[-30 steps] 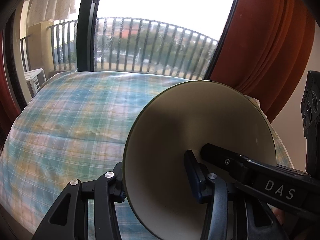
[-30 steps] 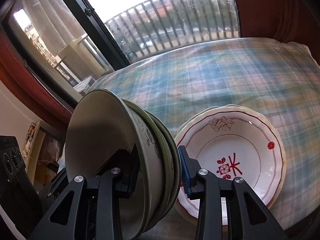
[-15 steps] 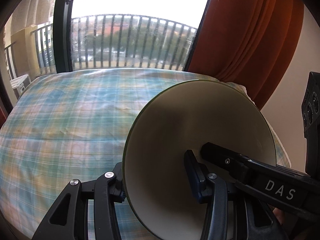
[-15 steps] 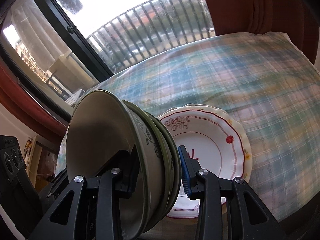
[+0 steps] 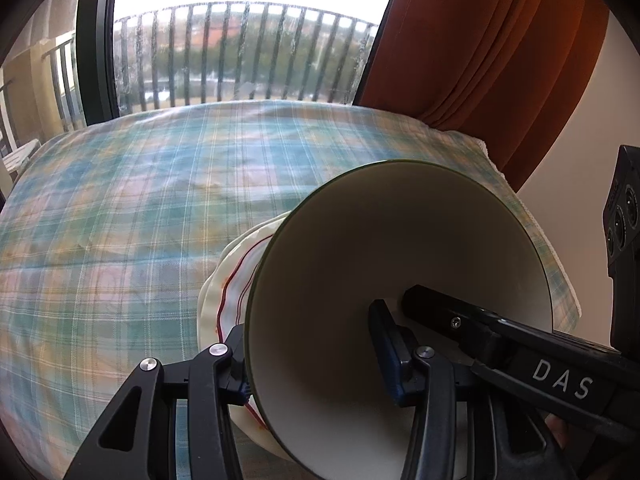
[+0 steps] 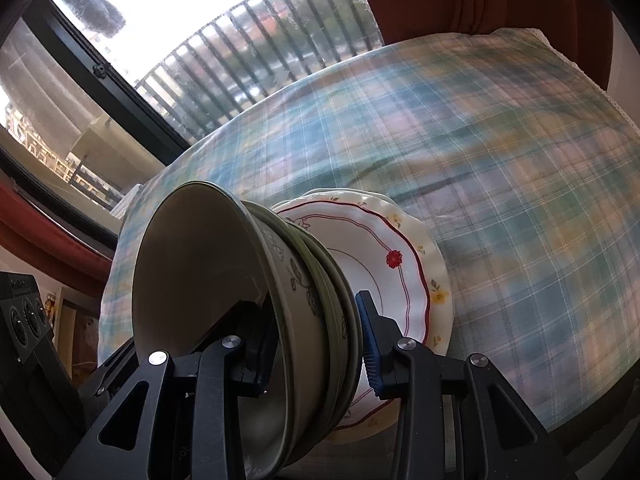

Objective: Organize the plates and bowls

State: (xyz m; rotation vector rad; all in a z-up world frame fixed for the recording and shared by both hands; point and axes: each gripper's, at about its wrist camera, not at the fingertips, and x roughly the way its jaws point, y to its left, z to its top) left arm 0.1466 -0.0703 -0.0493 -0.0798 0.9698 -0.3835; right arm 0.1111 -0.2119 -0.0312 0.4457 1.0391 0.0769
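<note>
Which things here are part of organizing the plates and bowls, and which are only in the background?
Part of the job:
- stack of green bowls, gripped by the left tool and right tool
- floral plates on the plaid tablecloth

Only background:
- orange curtain
- balcony railing
- window frame

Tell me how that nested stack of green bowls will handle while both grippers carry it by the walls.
The stack of green bowls looks rigid glazed ceramic, so probably heavy and chip-prone against the red-trimmed plates beneath. The right gripper pinches several smooth walls at once; an inner bowl might slide. The left gripper grips the opposite wall, which should limit tipping.
</note>
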